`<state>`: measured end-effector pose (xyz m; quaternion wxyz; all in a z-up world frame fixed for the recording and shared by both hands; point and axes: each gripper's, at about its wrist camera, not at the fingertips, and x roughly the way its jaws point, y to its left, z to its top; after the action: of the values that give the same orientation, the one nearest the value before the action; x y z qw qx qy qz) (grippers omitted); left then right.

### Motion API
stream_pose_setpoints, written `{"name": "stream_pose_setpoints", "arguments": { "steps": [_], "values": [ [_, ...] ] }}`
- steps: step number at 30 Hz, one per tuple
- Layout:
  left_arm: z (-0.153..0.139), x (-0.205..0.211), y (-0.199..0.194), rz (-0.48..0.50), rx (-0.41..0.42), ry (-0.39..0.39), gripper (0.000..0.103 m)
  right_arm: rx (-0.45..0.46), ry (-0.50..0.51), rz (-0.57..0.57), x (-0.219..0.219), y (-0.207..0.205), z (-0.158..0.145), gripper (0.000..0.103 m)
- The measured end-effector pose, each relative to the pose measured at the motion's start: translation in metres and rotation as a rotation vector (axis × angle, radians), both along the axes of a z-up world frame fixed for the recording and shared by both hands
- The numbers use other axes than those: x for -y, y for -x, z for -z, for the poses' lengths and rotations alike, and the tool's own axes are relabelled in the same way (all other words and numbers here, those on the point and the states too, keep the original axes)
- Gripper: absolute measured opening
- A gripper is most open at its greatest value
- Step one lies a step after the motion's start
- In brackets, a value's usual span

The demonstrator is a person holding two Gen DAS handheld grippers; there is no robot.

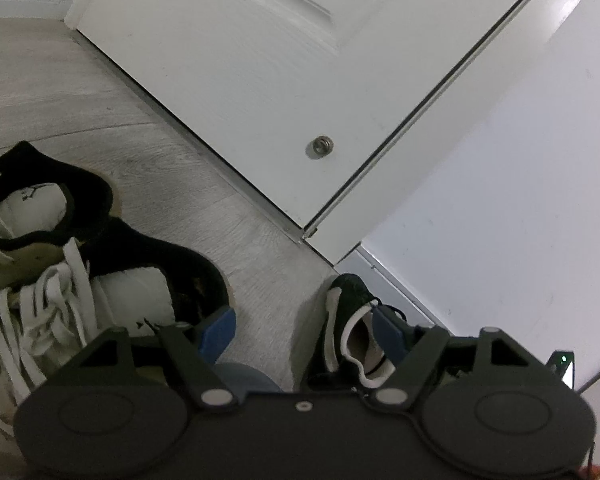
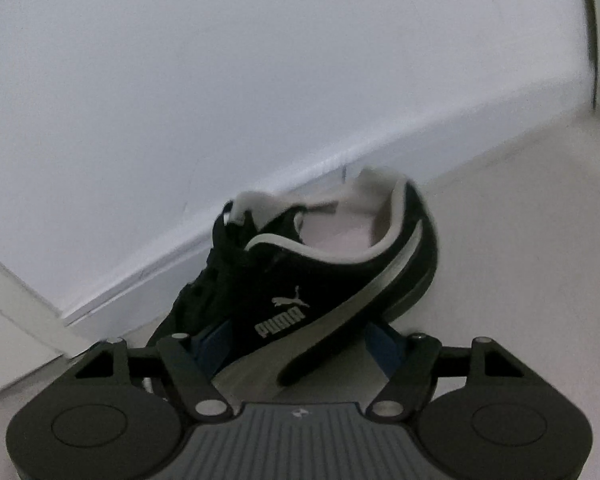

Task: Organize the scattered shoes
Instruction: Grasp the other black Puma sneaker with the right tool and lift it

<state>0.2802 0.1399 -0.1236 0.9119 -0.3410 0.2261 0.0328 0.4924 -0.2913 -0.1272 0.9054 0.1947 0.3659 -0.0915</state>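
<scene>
Straddling a black suede sneaker (image 2: 324, 280), the right gripper (image 2: 300, 344) gapes.

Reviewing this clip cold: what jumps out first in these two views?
In the right wrist view, a black Puma sneaker tilts between the right gripper fingers, close to the white baseboard. In the left wrist view, two cream high-top shoes with loose white laces sit at left, below a white door.

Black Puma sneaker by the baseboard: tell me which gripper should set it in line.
Right. The right gripper already has the black Puma sneaker between its blue fingers, tilted beside the baseboard. The left gripper is open over bare floor, between the white-laced shoes and another black shoe.
</scene>
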Motion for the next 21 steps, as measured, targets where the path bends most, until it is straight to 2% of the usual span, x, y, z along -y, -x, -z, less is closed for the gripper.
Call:
{"name": "stream_pose_setpoints", "arguments": {
  "steps": [2,4,6,11,14,17,18,19,21],
  "values": [
    [0.0,0.001,0.0,0.0,-0.001,-0.01,0.077,-0.026,0.033,0.053,-0.004,-0.002,-0.004,0.076],
    [-0.001,0.002,-0.001,0.0,-0.002,-0.016,0.077,-0.018,0.008,0.083,-0.012,0.001,-0.007,0.078],
    [-0.001,0.003,-0.002,0.002,-0.003,-0.024,0.077,-0.027,0.031,0.104,-0.024,-0.001,-0.007,0.089],
    [-0.001,0.005,-0.002,0.008,-0.005,-0.041,0.077,-0.071,0.105,0.166,-0.04,-0.016,0.001,0.091],
    [-0.001,0.006,-0.003,0.011,-0.007,-0.05,0.077,-0.108,0.147,0.119,-0.039,-0.012,0.003,0.091],
    [-0.001,0.006,-0.003,0.012,-0.008,-0.053,0.077,-0.154,0.2,0.03,-0.033,0.0,0.007,0.088],
    [-0.001,0.006,-0.003,0.012,-0.007,-0.05,0.077,-0.171,0.211,0.024,-0.032,0.002,0.009,0.078],
    [-0.001,0.005,-0.003,0.011,-0.006,-0.045,0.077,-0.227,0.243,0.032,-0.027,0.008,0.013,0.074],
    [-0.001,0.004,-0.003,0.011,-0.005,-0.034,0.077,-0.265,0.264,0.037,-0.004,0.027,0.021,0.072]
  ]
}}
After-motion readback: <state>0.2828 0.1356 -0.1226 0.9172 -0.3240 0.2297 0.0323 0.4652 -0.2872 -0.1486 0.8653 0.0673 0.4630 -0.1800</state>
